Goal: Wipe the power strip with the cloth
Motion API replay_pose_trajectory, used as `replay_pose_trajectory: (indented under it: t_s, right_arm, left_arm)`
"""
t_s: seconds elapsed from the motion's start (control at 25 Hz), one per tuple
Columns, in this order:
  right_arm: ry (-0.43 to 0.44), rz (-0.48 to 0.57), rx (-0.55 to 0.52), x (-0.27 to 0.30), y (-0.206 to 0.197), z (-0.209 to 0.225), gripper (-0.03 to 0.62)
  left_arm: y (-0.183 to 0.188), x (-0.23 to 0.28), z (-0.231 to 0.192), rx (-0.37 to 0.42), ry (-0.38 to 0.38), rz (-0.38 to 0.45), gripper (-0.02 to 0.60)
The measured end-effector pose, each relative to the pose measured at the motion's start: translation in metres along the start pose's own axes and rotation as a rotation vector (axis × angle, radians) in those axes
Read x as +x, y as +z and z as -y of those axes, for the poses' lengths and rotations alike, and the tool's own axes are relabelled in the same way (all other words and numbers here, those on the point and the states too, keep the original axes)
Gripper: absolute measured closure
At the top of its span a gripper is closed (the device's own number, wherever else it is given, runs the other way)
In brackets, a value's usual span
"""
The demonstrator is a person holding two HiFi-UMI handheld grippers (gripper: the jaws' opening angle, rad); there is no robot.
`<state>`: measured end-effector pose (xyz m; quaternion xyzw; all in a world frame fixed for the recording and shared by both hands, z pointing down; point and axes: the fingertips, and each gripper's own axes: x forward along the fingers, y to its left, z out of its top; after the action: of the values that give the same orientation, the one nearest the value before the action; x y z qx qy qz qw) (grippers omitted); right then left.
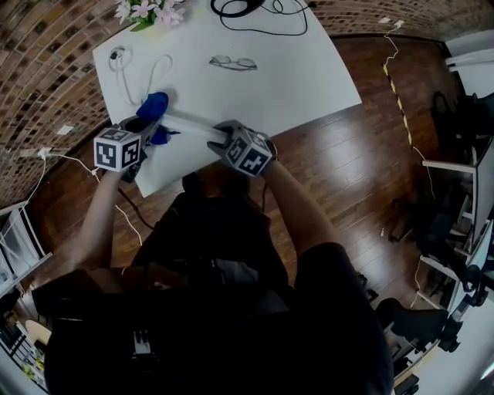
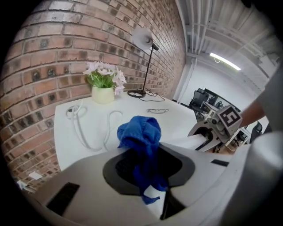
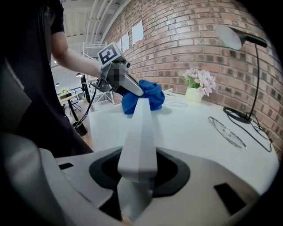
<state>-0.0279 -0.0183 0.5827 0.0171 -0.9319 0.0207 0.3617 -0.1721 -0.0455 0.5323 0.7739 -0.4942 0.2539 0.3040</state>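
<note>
A long white power strip (image 1: 191, 125) lies raised over the near part of the white table (image 1: 309, 69). My right gripper (image 1: 225, 136) is shut on its near end; in the right gripper view the strip (image 3: 140, 128) runs straight out from between the jaws. My left gripper (image 1: 151, 123) is shut on a bunched blue cloth (image 1: 155, 105). The cloth (image 3: 148, 99) rests against the strip's far end. In the left gripper view the cloth (image 2: 140, 137) hangs between the jaws, with the strip (image 2: 185, 142) just to its right.
A pair of glasses (image 1: 232, 62) and a coiled white cable (image 1: 127, 68) lie on the table farther back. A flower pot (image 1: 150, 11) and a black lamp base with cord (image 1: 245, 9) stand at the far edge by the brick wall. Wooden floor lies to the right.
</note>
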Motion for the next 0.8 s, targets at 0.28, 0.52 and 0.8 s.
replay_pose_trajectory:
  t_s: [0.28,0.52,0.8]
  right_arm:
    - [0.002,0.006,-0.012,-0.001,0.000,-0.002,0.431]
    - [0.000,0.002,-0.020,-0.002,0.000,-0.001,0.433]
    - [0.002,0.002,-0.022,-0.002,0.000,-0.002,0.433]
  left_arm:
    - [-0.003,0.005,0.012,0.027,0.008,-0.037,0.479]
    - [-0.006,0.004,0.019,0.129,0.067,-0.078,0.479]
    - [-0.006,0.005,0.037,0.237,0.068,-0.107,0.479]
